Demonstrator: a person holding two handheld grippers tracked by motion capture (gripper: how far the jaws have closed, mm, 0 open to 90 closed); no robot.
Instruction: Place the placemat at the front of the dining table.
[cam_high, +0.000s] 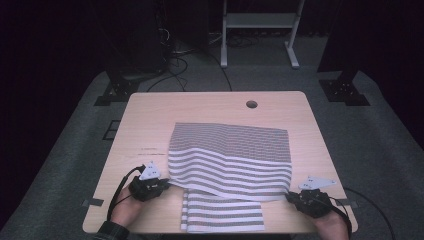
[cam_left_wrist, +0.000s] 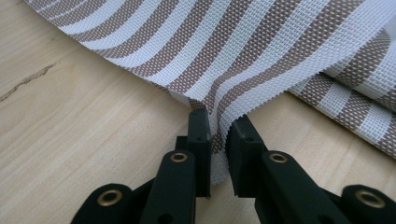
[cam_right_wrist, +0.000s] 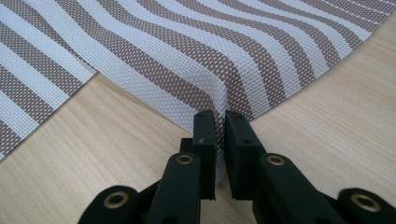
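Starting at the jaws: the left gripper (cam_left_wrist: 218, 135) is pinching the edge of the striped mat (cam_left_wrist: 243, 51), both black jaws pressed against a little ridge of the weave that is bunching up between them. The left gripper view has the fabric puckering upward right at the pinch point, with the stripes bending in toward it.

The right gripper (cam_right_wrist: 220, 123) is doing the same thing on its side, jaws clamped together on a fold of the same mat (cam_right_wrist: 196, 51), and the cloth is tenting up into a sharp crease just ahead of the tips.

Looking down from the high view, the left gripper (cam_high: 161, 184) is sitting at the near left corner of the upper layer of the mat (cam_high: 230, 155), and the right gripper (cam_high: 295, 196) is sitting at the near right corner. The two are well apart, one at each end of that near edge. Each one is carrying a grey three-cornered plate on top, and a dark cable is trailing off toward the person's side. The person's hands are coming in from the bottom edge, one behind each gripper.

The mat itself is lying on the wooden table (cam_high: 150, 120), roughly in the middle and toward the near side. It's brown and white striped, and the upper layer is rippling a bit near the left. A narrower part of it is sticking out underneath toward the near table edge, between the two grippers. There's a round hole (cam_high: 251, 104) in the tabletop near the far edge, well clear of the mat
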